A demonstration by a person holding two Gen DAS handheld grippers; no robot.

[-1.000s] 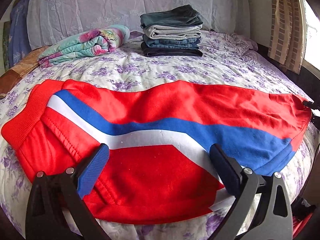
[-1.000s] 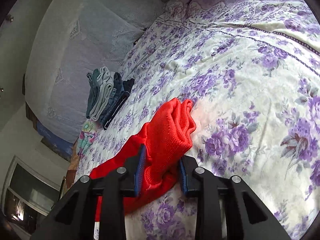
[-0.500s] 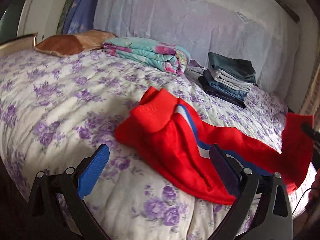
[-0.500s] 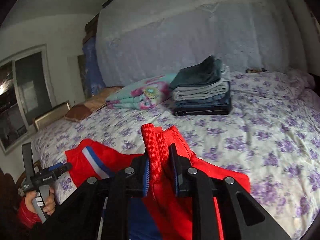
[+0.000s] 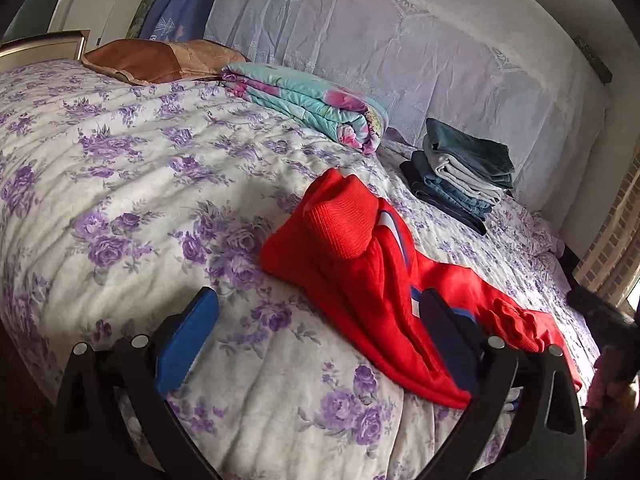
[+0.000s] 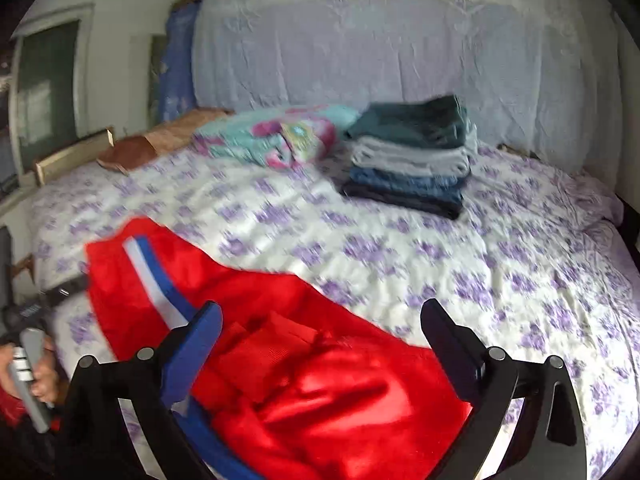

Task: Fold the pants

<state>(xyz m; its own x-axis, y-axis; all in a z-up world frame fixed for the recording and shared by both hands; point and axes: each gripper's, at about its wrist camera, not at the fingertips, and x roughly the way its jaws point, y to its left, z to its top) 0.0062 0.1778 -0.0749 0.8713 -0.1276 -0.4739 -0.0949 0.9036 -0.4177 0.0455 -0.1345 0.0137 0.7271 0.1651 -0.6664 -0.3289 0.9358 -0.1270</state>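
Red pants (image 5: pixel 368 280) with a white and blue side stripe lie crumpled on the floral bedspread (image 5: pixel 120 184), waistband toward the headboard. My left gripper (image 5: pixel 316 320) is open and empty, hovering at the near edge of the bed, its right finger just over the pants. In the right wrist view the pants (image 6: pixel 304 384) lie folded over themselves, the leg end heaped on top. My right gripper (image 6: pixel 320 332) is open above that heap, holding nothing.
A stack of folded pants (image 5: pixel 464 172) and a rolled floral blanket (image 5: pixel 312 104) sit near the draped headboard (image 5: pixel 400 40). A brown pillow (image 5: pixel 152 60) lies at the far left. The stack (image 6: pixel 412 160) also shows in the right wrist view.
My right gripper carried the leg end over the pants, opened and let it drop. My left gripper swung left, away from the spread pants.
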